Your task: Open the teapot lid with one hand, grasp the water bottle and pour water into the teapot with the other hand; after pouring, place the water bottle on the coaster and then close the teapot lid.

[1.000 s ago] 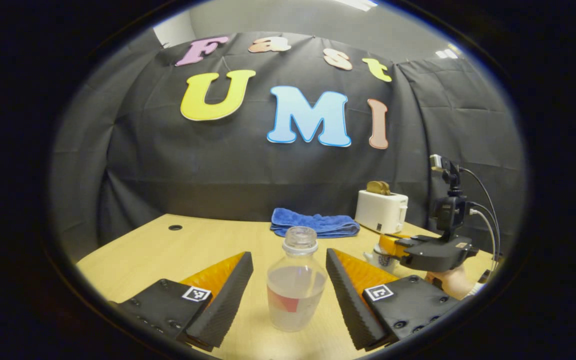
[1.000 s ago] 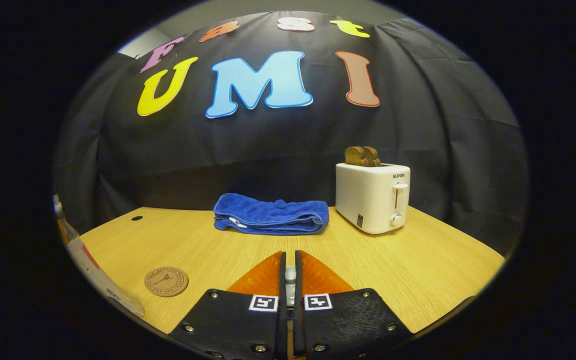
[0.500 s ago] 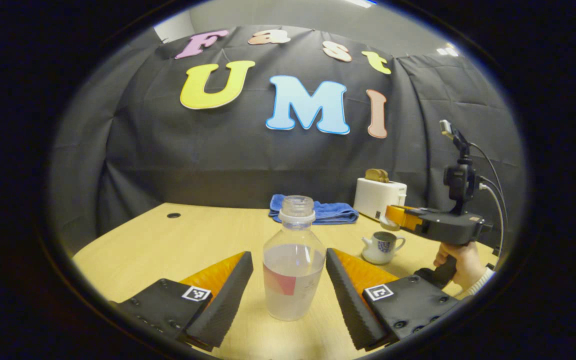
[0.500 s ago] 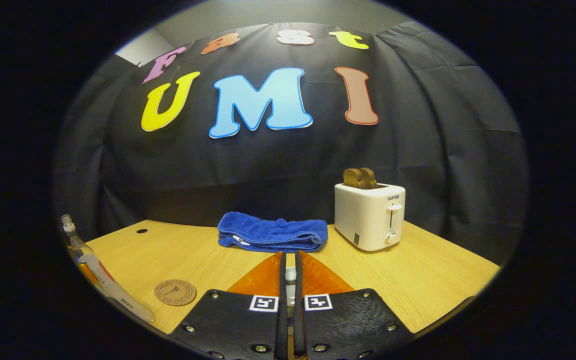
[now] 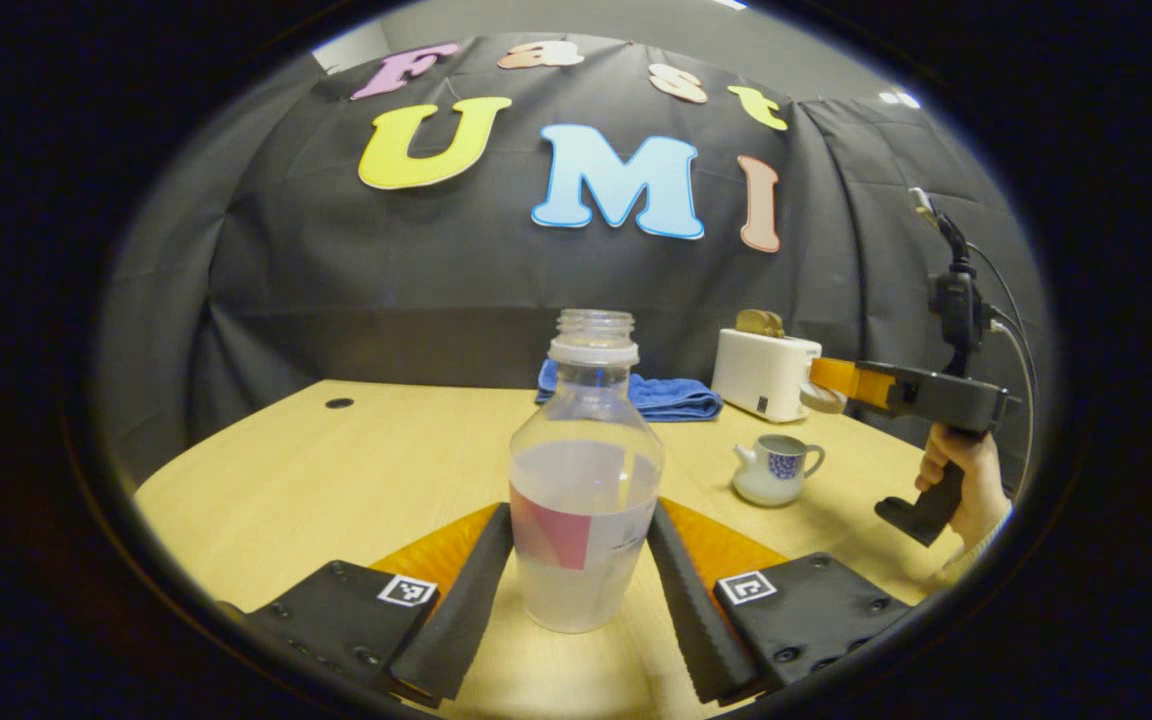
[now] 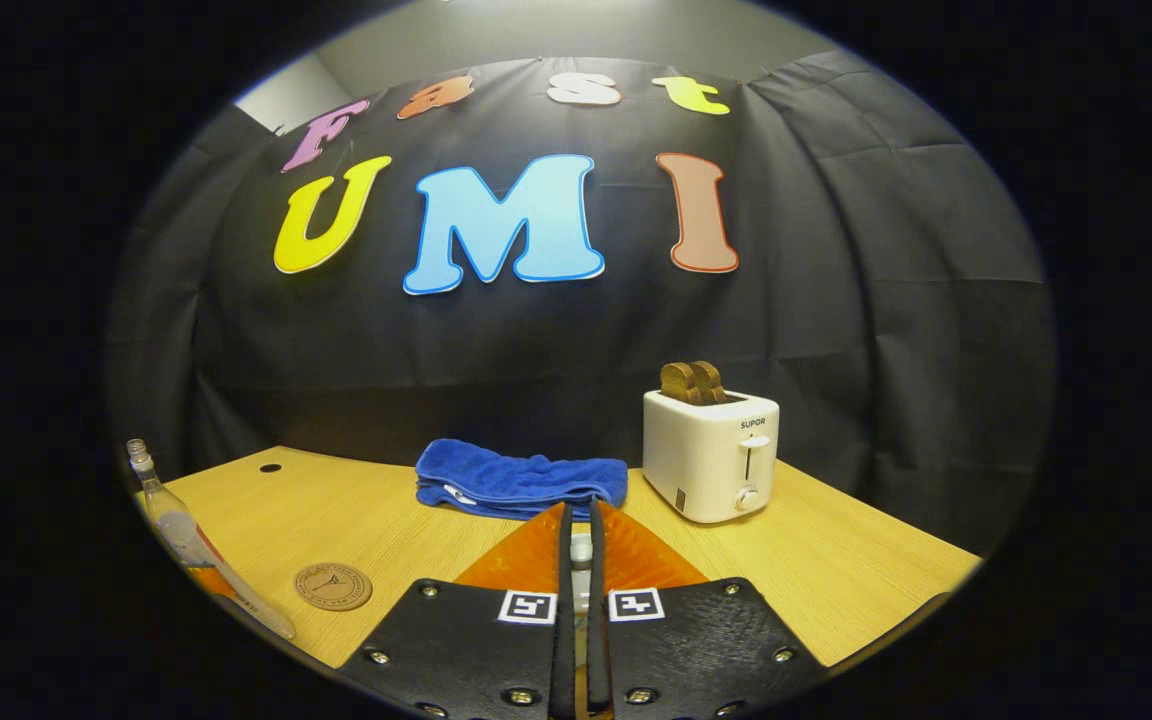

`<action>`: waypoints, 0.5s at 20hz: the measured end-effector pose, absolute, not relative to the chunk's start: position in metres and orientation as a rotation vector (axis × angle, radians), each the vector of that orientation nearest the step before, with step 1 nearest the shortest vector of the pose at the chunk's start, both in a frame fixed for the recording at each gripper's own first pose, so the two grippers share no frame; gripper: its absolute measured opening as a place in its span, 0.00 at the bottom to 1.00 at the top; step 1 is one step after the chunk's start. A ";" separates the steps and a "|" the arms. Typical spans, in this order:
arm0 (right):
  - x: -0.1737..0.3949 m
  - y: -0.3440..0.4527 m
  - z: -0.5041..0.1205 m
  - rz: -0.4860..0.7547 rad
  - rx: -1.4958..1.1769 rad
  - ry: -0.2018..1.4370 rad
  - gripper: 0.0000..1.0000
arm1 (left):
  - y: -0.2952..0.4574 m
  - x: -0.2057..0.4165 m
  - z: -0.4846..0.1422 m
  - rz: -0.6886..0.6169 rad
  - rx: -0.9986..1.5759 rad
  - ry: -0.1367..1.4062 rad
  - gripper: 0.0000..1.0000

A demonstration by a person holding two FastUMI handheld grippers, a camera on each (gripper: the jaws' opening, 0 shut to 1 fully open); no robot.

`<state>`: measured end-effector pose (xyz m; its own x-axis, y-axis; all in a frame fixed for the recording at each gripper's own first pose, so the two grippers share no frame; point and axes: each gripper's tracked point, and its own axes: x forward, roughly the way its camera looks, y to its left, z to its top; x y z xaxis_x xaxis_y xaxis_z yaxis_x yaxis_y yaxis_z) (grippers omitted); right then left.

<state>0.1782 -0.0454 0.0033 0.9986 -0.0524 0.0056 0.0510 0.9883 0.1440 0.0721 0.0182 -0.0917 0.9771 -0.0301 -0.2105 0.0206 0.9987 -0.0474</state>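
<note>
- Table [image 5: 356, 470]: pale wood, bearing all the items below.
- Toaster [image 6: 711, 455]: white, far right, two slices standing in its slots.
- Towel [image 6: 521, 480]: blue, folded, far centre, left of the toaster.
- Left gripper [image 5: 581, 560]: fingers closed in on both sides of the water bottle's lower body and appearing to press it.
- Right gripper [image 6: 581, 545]: fingers nearly together, nipping a small pale knob, by judgement the teapot lid [image 5: 822, 397], which it holds raised above and right of the pot.
- Water bottle [image 5: 584, 480]: clear, uncapped, about half full, upright, near centre; its base looks down on the table.
- Teapot [image 5: 774, 470]: small, white, blue-patterned, mouth open, right of the bottle.
- Coaster [image 6: 333, 586]: round, brown, unoccupied, near left.
- Progress: lid off, bottle grasped. Remaining: lift, pour, set bottle on coaster, refit lid.
</note>
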 end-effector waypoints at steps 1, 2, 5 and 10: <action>0.178 -0.047 0.003 -0.053 0.146 -0.010 0.05 | 0.018 0.074 -0.096 -0.024 -0.043 0.220 0.86; 0.177 -0.049 0.004 -0.052 0.147 -0.011 0.05 | 0.019 0.074 -0.099 -0.017 -0.039 0.230 0.86; 0.176 -0.054 0.001 -0.053 0.144 -0.009 0.05 | 0.020 0.076 -0.100 -0.004 0.009 0.232 0.85; 0.175 -0.061 -0.002 -0.048 0.154 -0.006 0.05 | 0.011 0.083 -0.096 -0.030 0.152 0.238 0.82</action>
<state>0.1752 -0.0612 -0.0020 0.9988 -0.0485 0.0020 0.0476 0.9870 0.1535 0.0825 0.0110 -0.0960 0.9714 -0.0118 -0.2372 0.0477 0.9881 0.1462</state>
